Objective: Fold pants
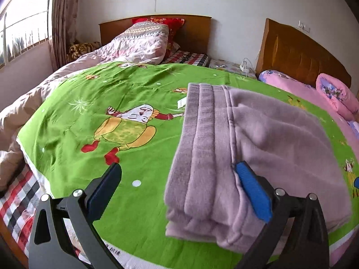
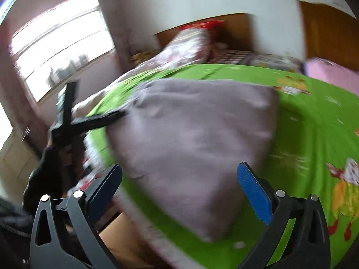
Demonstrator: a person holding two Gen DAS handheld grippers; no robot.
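The left gripper (image 1: 179, 177) hangs spread wide with nothing in it, one blue pad (image 1: 252, 191) resting against the folded pants (image 1: 258, 157), which sit stacked on the green sheet (image 1: 89, 103). The right gripper (image 2: 179, 177) is also wide open and empty above them, its view blurred. A careless nudge from that pad could, I'd guess, drag the top layer and spoil the fold.

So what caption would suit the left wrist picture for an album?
Open left tongs hover at folded lilac pants lying on a green cartoon bedsheet.
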